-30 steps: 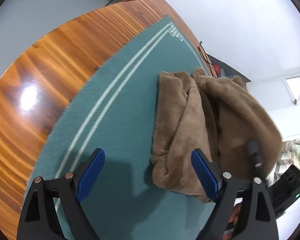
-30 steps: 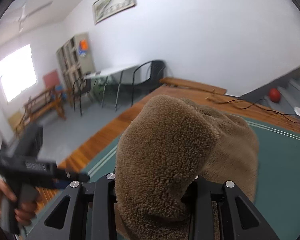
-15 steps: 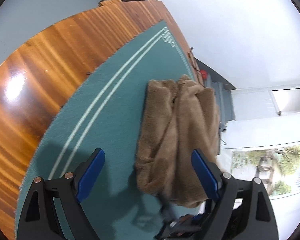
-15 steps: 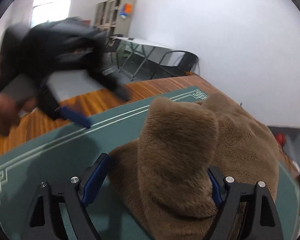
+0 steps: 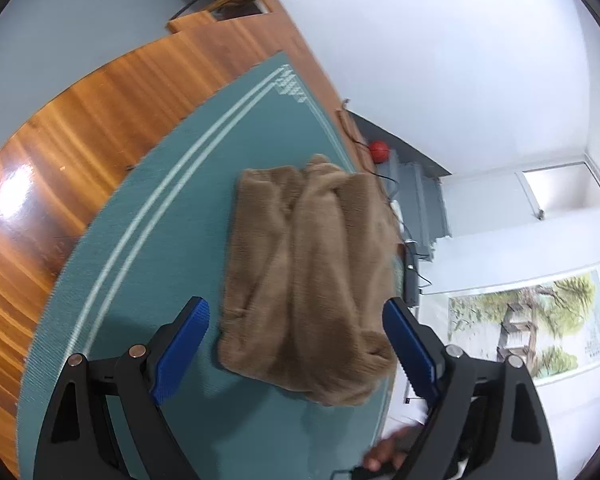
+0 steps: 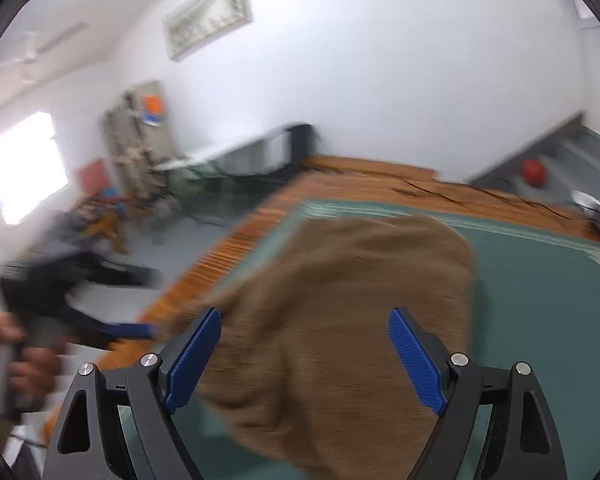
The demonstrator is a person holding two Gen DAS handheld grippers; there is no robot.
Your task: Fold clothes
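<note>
1. Looking along the left gripper: jaws spread wide, nothing between the pads. The brown fleece garment lies folded on the green mat, centre of the left wrist frame, its near edge just ahead of and between the two blue pads.
2. Long axis of the garment runs from the lower centre of that frame toward the upper centre, roughly in line with the gripper's pointing direction. A central ridge runs along that axis where the two side folds meet.
3. Right gripper: jaws have just been opening and now stand wide. The fleece fills the lower centre of the right wrist frame between the pads, but the pads do not press on it, so it is released. Frame is motion-blurred, so exact clearance cannot be told.
4. Mat sits on the wooden counter, upper left of the left wrist frame; the garment is near the mat's right-hand border.
5. The left gripper also shows, blurred, with the person's hand, at the lower left of the right wrist frame.
6. Judgement: both grippers face the garment's near short end. A next fold would likely go across the long axis, near end carried toward the far end. Neither gripper looks clearly closer.
</note>
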